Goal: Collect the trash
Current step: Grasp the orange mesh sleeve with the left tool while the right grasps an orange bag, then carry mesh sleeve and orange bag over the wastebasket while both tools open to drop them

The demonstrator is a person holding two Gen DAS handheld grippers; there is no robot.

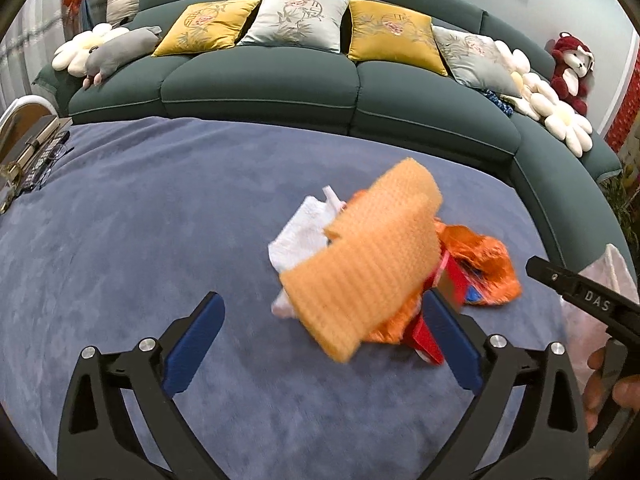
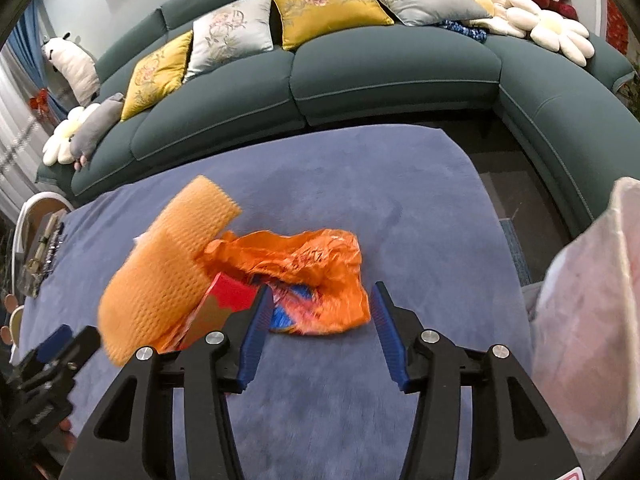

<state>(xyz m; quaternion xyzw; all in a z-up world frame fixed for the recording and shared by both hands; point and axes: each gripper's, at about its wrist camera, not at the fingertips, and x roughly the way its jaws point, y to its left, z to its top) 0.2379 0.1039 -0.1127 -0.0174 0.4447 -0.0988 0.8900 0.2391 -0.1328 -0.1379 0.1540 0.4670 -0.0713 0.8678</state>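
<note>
A pile of trash lies on the blue-covered table (image 1: 140,208). It holds an orange foam net sleeve (image 1: 368,264), a crumpled white tissue (image 1: 300,236), an orange plastic bag (image 1: 484,272) and a red card wrapper (image 1: 428,340). My left gripper (image 1: 324,340) is open, its right finger beside the red wrapper, the foam sleeve between and above the fingers. My right gripper (image 2: 320,332) is open just in front of the orange bag (image 2: 304,264). The foam sleeve (image 2: 168,264) and red wrapper (image 2: 228,296) lie left of it.
A pale translucent trash bag (image 2: 592,312) stands at the table's right edge, also in the left wrist view (image 1: 600,280). A green sofa (image 1: 260,80) with cushions and plush toys curves behind. A tray with small items (image 1: 32,152) sits at the table's left.
</note>
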